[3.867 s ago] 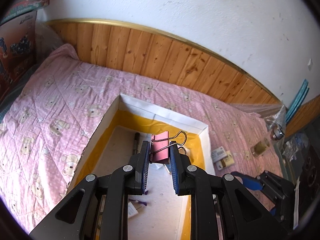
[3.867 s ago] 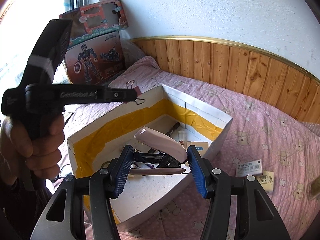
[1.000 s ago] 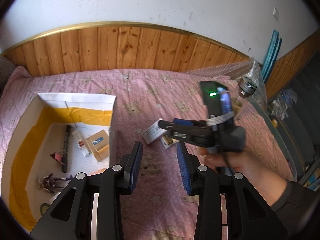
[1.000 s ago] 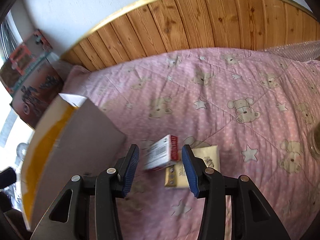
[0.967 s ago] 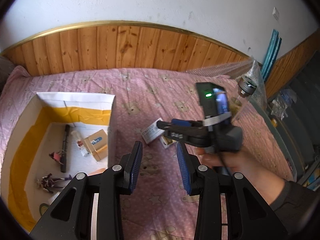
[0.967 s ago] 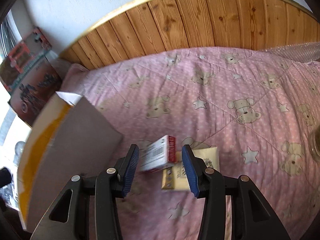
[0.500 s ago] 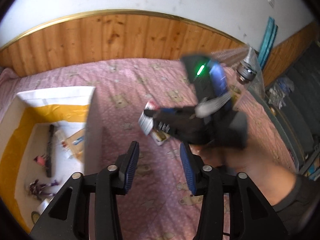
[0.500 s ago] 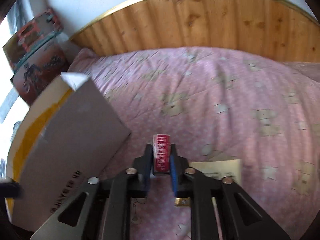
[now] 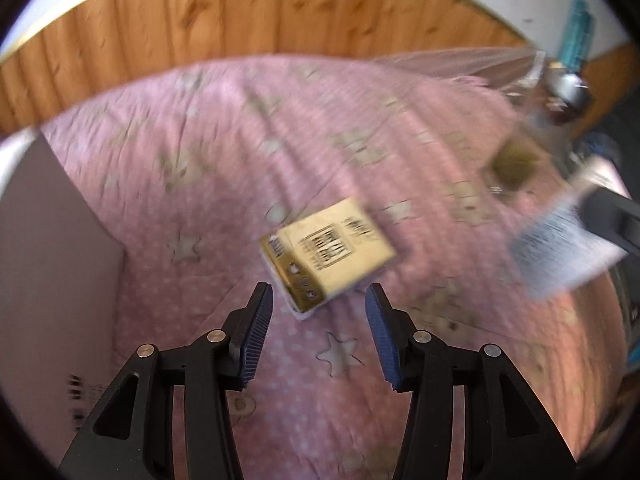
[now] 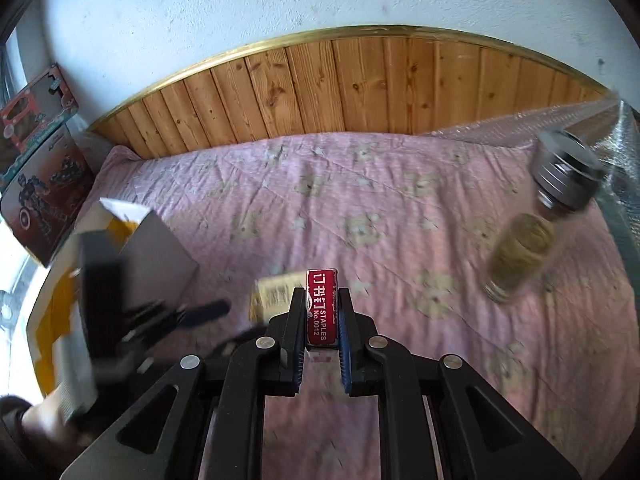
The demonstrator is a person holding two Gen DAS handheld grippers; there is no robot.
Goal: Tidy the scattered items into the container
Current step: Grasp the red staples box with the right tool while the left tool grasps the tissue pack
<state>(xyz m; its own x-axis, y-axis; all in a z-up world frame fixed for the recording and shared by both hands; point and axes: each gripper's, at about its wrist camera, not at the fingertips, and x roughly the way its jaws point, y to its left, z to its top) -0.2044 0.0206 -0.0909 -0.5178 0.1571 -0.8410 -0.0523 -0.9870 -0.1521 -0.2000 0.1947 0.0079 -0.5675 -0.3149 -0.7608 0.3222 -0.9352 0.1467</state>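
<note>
Right by the box wall | right gripper clamped on the red staples pack, lifted, not boxed yet | left gripper wide open, nothing in it, over the tan packet on the quilt | farther from the box: jar to go

The small red cardboard staple box, clamped between the two black fingers of the right gripper, bears white Chinese characters along its red end face, then "STAPLES" and "No.0012" in white below them; the flat cream-and-gold cardboard box lying on the pink bear-print quilt carries a black barcode and dark print, too blurred to read; the grey cardboard container wall shows dark marks, also unreadable.
</note>
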